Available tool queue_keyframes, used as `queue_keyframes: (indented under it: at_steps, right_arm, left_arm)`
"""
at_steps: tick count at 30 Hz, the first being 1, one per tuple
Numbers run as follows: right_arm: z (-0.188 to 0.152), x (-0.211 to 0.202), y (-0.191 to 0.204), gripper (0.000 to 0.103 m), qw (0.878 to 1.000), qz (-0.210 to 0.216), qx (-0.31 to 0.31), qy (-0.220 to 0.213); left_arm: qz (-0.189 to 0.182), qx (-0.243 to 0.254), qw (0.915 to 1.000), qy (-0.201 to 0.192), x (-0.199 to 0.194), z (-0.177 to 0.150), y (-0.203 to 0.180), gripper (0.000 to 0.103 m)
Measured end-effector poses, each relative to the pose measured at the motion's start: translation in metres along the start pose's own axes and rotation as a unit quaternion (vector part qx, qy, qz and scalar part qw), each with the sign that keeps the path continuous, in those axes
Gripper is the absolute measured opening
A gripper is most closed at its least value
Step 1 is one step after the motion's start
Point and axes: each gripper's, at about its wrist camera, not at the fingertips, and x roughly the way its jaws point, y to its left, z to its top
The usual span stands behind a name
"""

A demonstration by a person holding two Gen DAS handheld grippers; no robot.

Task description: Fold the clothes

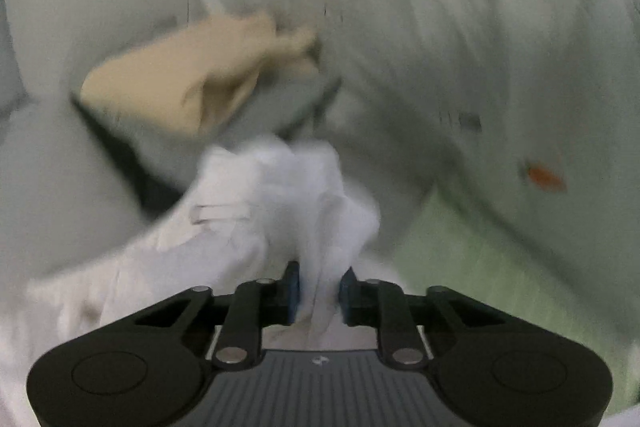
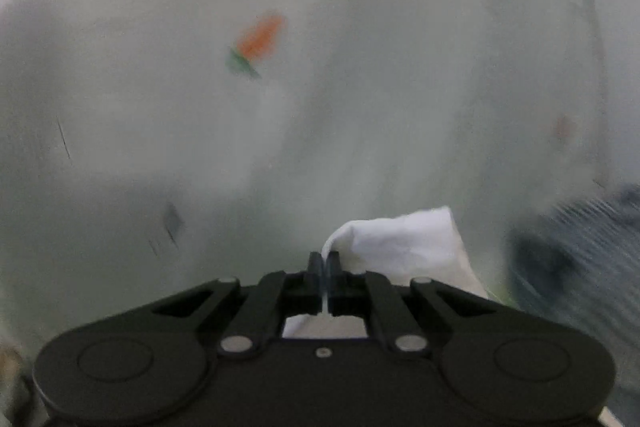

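Both views are smeared by motion blur, so fine detail is soft. In the left wrist view the left claw [image 1: 320, 291] is clamped on a thick, bunched wad of white garment [image 1: 288, 195] — thin, crumpled cloth that rises between the blue pads [image 1: 294, 291] in soft peaks and trails off down and to the left in loose folds, with a small flat loop or tab sewn on its side. The black linkage arms and ribbed grey body of the claw fill the bottom of the frame. Beyond the white cloth lies a beige garment [image 1: 180, 79], matte and loosely folded into a rough wedge, and beneath it a darker grey shape too blurred to name. Everything rests on a pale, smooth cloth-covered surface [image 1: 480, 47] printed with small orange carrots [image 1: 544, 177]; a light green patch [image 1: 460, 259] shows at the lower right. In the right wrist view the right claw [image 2: 324, 267] is pinched nearly flat on a thin edge of the same white fabric [image 2: 400, 239], which puffs out to the right of the pads as a rounded, pillowy corner. An orange carrot with a green top [image 2: 256, 43] shows on the pale sheet ahead, and a dark, ribbed blue-grey fabric [image 2: 580, 247] sits at the right edge.
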Motion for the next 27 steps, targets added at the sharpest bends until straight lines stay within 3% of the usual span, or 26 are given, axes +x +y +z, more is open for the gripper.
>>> queue_keyframes:
  at_steps: [1, 2, 3, 4, 5, 6, 11, 15, 18, 21, 27]
  right_arm:
    - [0.008, 0.013, 0.013, 0.027, 1.000, 0.010, -0.008, -0.003]
    - [0.008, 0.022, 0.026, 0.055, 1.000, 0.011, -0.024, 0.006]
    - [0.004, 0.025, 0.034, 0.062, 0.999, 0.013, -0.038, 0.011]
    - [-0.002, 0.028, 0.041, 0.065, 0.998, 0.015, -0.051, 0.017]
    - [-0.013, 0.027, 0.045, 0.067, 0.997, 0.017, -0.065, 0.032]
    - [-0.028, 0.024, 0.045, 0.069, 0.995, 0.016, -0.079, 0.057]
    - [-0.111, -0.014, 0.000, 0.073, 0.978, -0.043, -0.085, 0.186]
    - [-0.165, -0.076, -0.055, 0.075, 0.956, -0.117, -0.051, 0.263]
    - [-0.188, -0.131, -0.093, 0.081, 0.944, -0.166, -0.013, 0.285]
    - [-0.199, -0.167, -0.126, 0.082, 0.934, -0.220, 0.030, 0.279]
    - [-0.207, -0.197, -0.167, 0.083, 0.924, -0.284, 0.074, 0.243]
  left_arm:
    - [0.009, -0.004, 1.0000, -0.002, 0.005, 0.007, -0.003, 0.037]
    - [0.009, -0.010, 0.9999, 0.000, 0.008, 0.010, -0.006, 0.050]
    - [-0.005, -0.013, 0.9999, -0.003, 0.008, 0.009, -0.007, 0.067]
    - [-0.021, -0.015, 0.9996, -0.006, 0.007, 0.007, -0.008, 0.075]
    - [-0.033, -0.009, 0.9994, -0.006, 0.005, 0.000, -0.009, 0.086]
    - [-0.044, -0.002, 0.9990, -0.007, 0.002, -0.008, -0.010, 0.088]
    - [-0.039, 0.081, 0.9945, 0.053, -0.002, -0.071, -0.024, 0.089]
    - [-0.034, 0.162, 0.9788, 0.121, -0.005, -0.132, -0.035, 0.089]
    - [-0.030, 0.221, 0.9638, 0.147, -0.012, -0.168, -0.044, 0.092]
    - [-0.020, 0.273, 0.9497, 0.153, -0.014, -0.192, -0.055, 0.093]
    - [-0.038, 0.318, 0.9288, 0.186, -0.010, -0.218, -0.068, 0.093]
